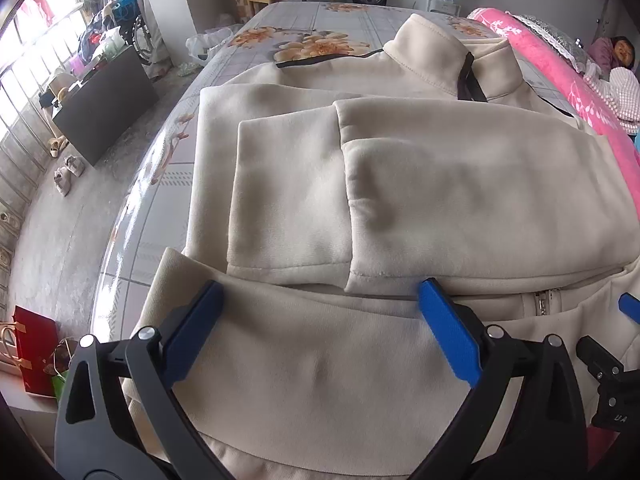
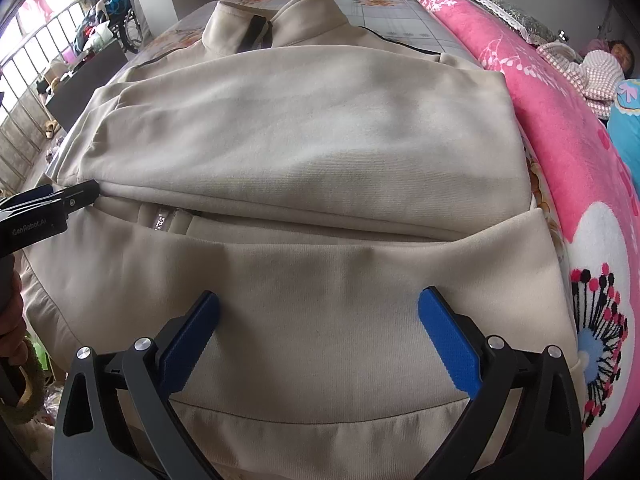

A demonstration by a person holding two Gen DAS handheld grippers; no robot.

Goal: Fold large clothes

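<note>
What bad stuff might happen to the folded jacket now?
1. The bottom flap of the cream jacket lies loose under the open right gripper and open left gripper; it might flop back.
2. The sleeves lie stacked across the front and might slip if the jacket gets tugged.
3. The jacket's left side sits near the edge of the shiny bed cover; a pull that way might slide it off.
</note>
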